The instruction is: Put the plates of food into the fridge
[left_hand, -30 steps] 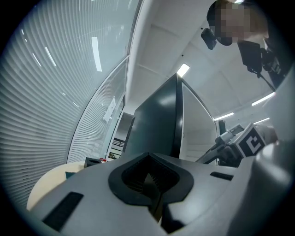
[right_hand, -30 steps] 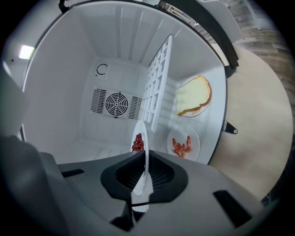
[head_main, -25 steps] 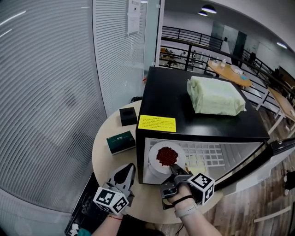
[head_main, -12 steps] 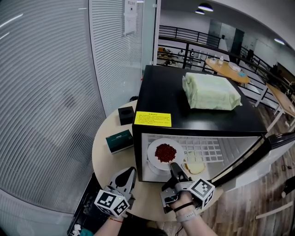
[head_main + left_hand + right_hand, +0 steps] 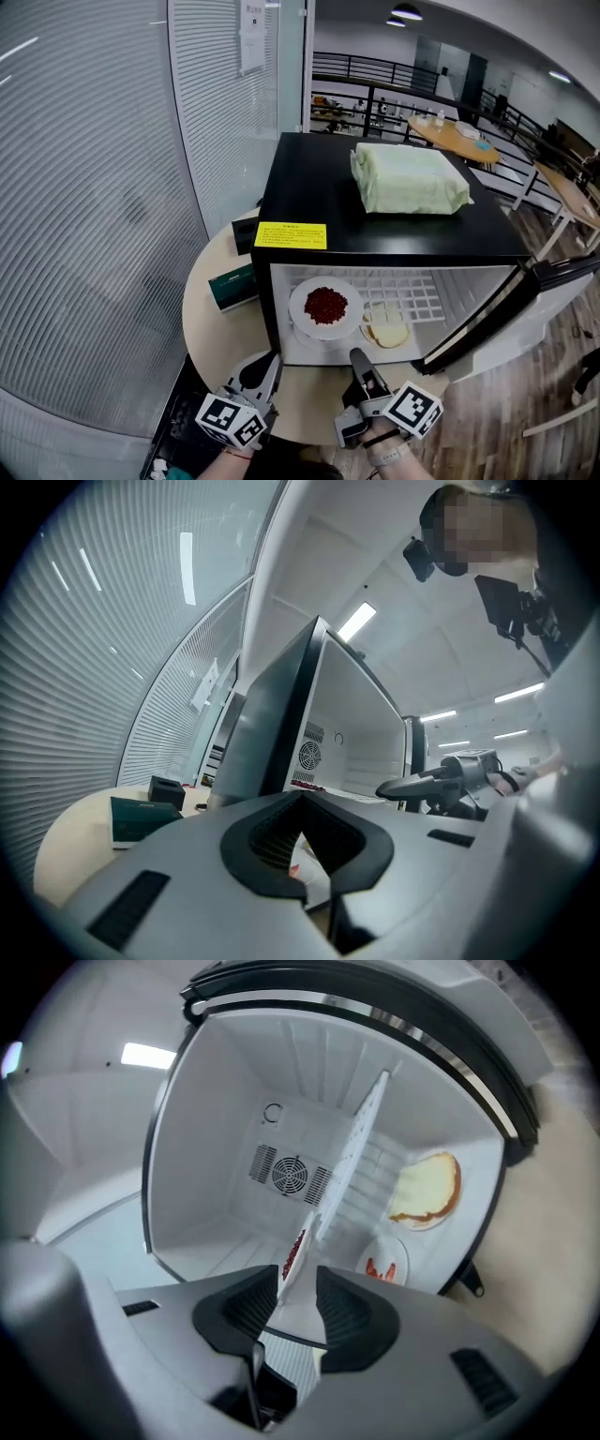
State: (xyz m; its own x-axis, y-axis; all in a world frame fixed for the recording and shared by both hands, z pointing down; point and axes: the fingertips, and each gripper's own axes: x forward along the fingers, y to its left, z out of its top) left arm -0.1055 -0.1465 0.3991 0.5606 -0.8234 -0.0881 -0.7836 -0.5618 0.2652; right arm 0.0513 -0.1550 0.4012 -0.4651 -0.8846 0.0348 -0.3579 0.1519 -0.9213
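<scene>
Closest to the person, the left tool (image 5: pixel 270 361) hangs low over the round tabletop (image 5: pixel 220 328), in front of the left corner of the fridge (image 5: pixel 309 187). Its jaws are pressed together and hold nothing. Beside it, the right tool (image 5: pixel 356 354) points flat at the open fridge. Its jaws have just been opening and now stand about half apart. The white edge of the plate of red food (image 5: pixel 302 319) lines up with the gap between them. The pads do not squeeze it, so the plate is let go. The plate sits inside the fridge on the wire shelf (image 5: pixel 422 300), near the front and to the left. Some bread (image 5: pixel 390 334) lies just to its right. The step now looks like backing the right tool out. To do it well, the person should pull it straight back and flat, with the jaws wide. That way no pad hooks the rim and drags the plate off the shelf. It would also be good to check that the plate is far enough in for the door (image 5: pixel 487 314) to swing shut. The left tool should wait out of the way until then. Farther left on the tabletop sit a green box (image 5: pixel 230 286) and a black box (image 5: pixel 244 232), well away from both tools. On top of the fridge lies a green bag (image 5: pixel 408 178), which is not in the way.
</scene>
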